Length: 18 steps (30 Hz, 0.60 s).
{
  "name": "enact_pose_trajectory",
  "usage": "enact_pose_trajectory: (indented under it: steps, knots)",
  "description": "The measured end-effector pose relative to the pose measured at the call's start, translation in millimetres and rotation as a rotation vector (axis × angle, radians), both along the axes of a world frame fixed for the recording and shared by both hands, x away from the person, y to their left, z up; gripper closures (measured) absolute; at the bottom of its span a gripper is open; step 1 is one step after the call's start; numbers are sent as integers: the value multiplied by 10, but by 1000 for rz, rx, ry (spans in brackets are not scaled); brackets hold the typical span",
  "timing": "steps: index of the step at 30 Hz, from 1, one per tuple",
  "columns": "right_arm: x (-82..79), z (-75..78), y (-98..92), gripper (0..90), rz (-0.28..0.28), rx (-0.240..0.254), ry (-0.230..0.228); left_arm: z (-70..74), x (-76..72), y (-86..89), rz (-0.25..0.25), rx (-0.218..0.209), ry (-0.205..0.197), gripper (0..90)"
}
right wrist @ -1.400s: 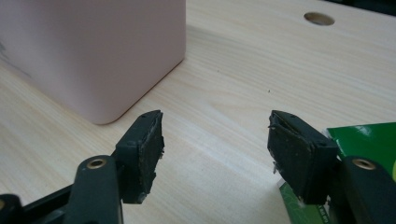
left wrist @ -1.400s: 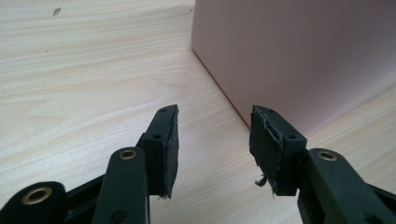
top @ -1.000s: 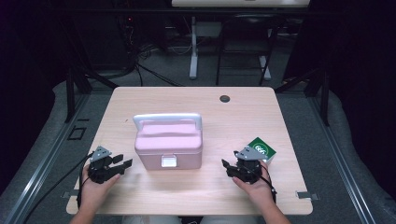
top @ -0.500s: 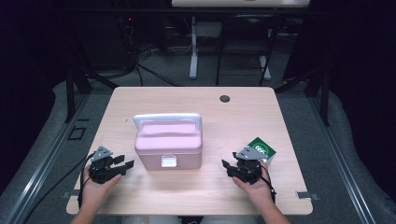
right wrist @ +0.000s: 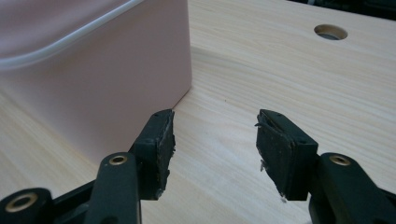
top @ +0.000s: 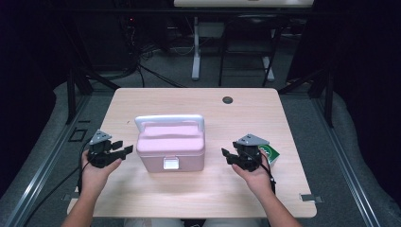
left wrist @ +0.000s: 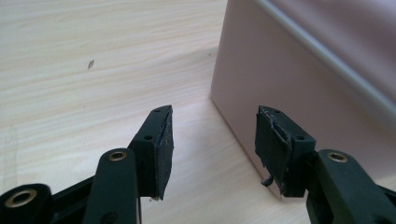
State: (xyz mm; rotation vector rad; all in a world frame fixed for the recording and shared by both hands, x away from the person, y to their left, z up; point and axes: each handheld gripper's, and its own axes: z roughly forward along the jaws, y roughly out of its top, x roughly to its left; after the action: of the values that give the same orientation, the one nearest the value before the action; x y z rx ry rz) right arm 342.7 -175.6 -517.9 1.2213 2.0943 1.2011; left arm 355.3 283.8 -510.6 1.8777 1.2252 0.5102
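A pink lidded box (top: 170, 150) with a pale handle and a white front latch stands mid-table. My left gripper (top: 126, 151) hovers just left of it, open, with nothing between its jaws. In the left gripper view (left wrist: 212, 140) the box's pink side (left wrist: 303, 65) lies ahead to the right. My right gripper (top: 226, 155) hovers just right of the box, open and empty. Its jaws have just been closing a little. In the right gripper view (right wrist: 215, 149) the box (right wrist: 93, 79) stands ahead on the left.
A green and white packet (top: 271, 153) lies on the wooden table (top: 246, 118) behind my right hand. A round cable hole (top: 227, 100) sits near the table's far edge (right wrist: 330, 31). Dark floor, cables and stands surround the table.
Both hands have lifted their grippers off the table and edged forward, level with the box's sides. The right jaws stand slightly narrower. The box and packet have not moved.
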Motion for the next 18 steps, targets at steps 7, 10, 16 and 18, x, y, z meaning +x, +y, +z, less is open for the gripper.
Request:
enact_pose_trajectory:
  steps: [7, 10, 16, 18]
  knots:
    - [214, -126, 63, 581, -32, 52, 32, -172, -36, -61, -6, -13, -8, 565]
    - [219, -174, 130, 584, -25, 67, 29, -233, -63, -73, -34, -42, 7, 578]
    - [161, -197, 250, 593, -2, 67, -2, -255, -73, -128, -60, -98, 2, 590]
    - [157, -213, 293, 597, 7, 61, 1, -258, -74, -152, -67, -105, -3, 597]
